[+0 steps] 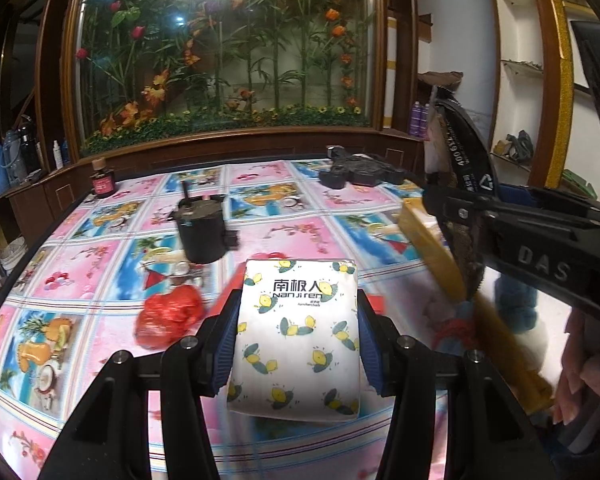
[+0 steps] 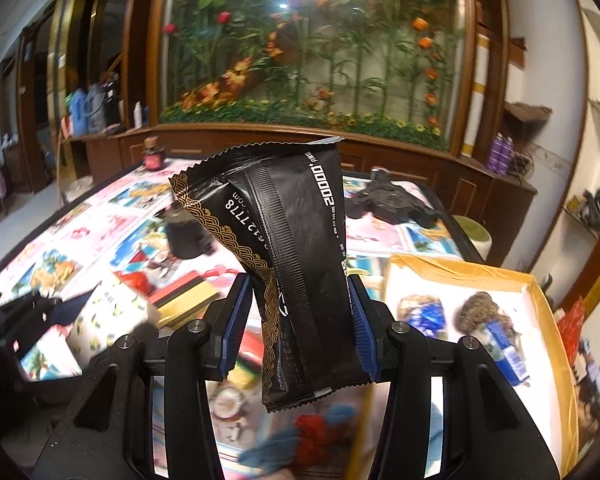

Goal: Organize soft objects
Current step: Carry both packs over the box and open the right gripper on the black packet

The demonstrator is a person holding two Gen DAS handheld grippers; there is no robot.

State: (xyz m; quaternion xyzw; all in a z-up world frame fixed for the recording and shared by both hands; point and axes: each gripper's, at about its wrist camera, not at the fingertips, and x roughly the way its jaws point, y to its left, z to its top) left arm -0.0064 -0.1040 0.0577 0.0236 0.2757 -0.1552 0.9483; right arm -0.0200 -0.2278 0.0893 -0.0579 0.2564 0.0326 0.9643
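Observation:
My left gripper (image 1: 298, 312) is shut on a white tissue pack (image 1: 298, 336) printed with lemons, held above the table. The pack also shows at the left of the right wrist view (image 2: 108, 312). My right gripper (image 2: 300, 308) is shut on a black foil pouch (image 2: 288, 264) with gold trim, held upright. The pouch and right gripper show at the right of the left wrist view (image 1: 466, 160). An open yellow-rimmed cardboard box (image 2: 548, 320) with a white inside sits at the right and holds soft items, including a blue-and-white bundle (image 2: 420, 316) and a brown scourer (image 2: 480, 312).
The table wears a pink and blue patterned cloth (image 1: 100, 256). On it stand a black pot (image 1: 202, 236), a red crumpled bag (image 1: 168, 320), a small dark red bottle (image 1: 102, 182) and a black bundle (image 1: 360, 172) at the back. Blue and red yarn (image 2: 312, 436) lies near the box.

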